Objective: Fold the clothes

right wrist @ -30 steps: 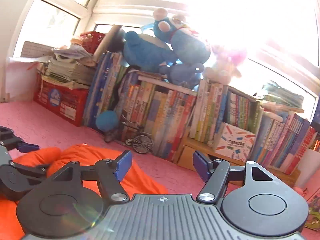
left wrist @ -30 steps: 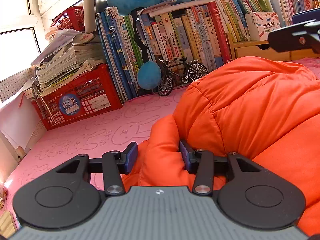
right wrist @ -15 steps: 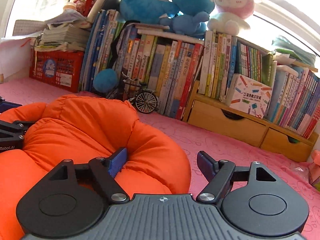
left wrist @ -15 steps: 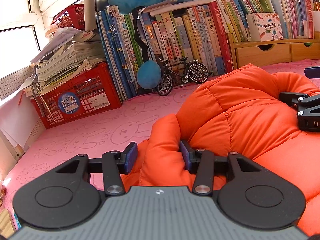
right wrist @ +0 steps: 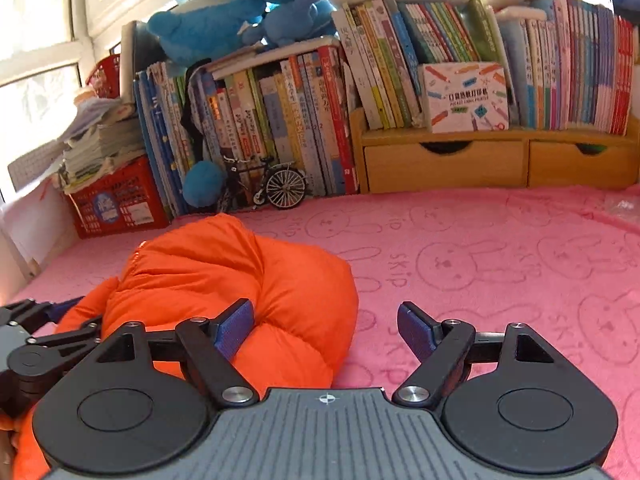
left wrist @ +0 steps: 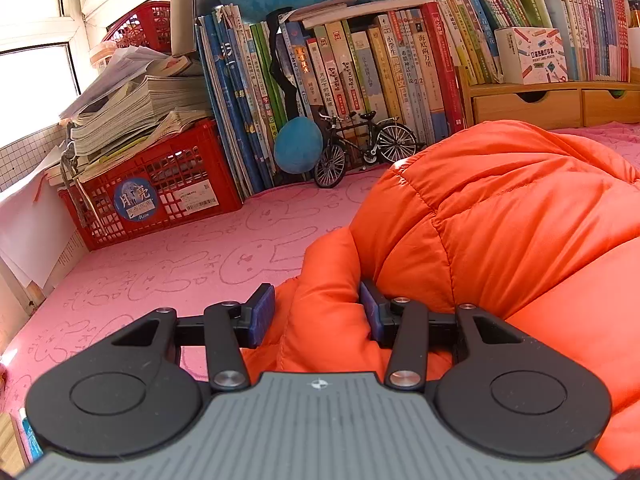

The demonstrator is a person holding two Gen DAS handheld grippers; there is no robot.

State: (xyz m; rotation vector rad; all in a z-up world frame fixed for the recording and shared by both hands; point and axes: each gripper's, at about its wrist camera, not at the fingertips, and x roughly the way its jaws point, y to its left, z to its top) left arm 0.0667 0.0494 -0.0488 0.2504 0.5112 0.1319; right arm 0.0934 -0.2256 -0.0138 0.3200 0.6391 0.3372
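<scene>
A puffy orange down jacket [left wrist: 500, 216] lies bunched on the pink rabbit-print cloth [left wrist: 168, 272]. My left gripper [left wrist: 316, 314] is shut on a thick fold at the jacket's near left edge, with both blue pads pressed into the fabric. In the right wrist view the jacket [right wrist: 224, 272] sits at lower left. My right gripper [right wrist: 326, 330] hovers low at its right edge, jaws opening wide. Its left pad is over the orange fabric and its right pad over bare cloth, and nothing is gripped. The left gripper [right wrist: 28, 344] shows at the far left there.
Along the back stand a row of upright books [right wrist: 280, 120], a red crate [left wrist: 160, 196] under stacked papers, a small model bicycle [left wrist: 360, 148], a wooden drawer shelf [right wrist: 500, 164] and blue plush toys [right wrist: 224, 20]. Pink cloth [right wrist: 500, 264] stretches to the right of the jacket.
The right gripper rolled level, dropped toward the jacket's right edge and spread its jaws wider. It passed out of the left wrist view. The left gripper kept its hold without moving.
</scene>
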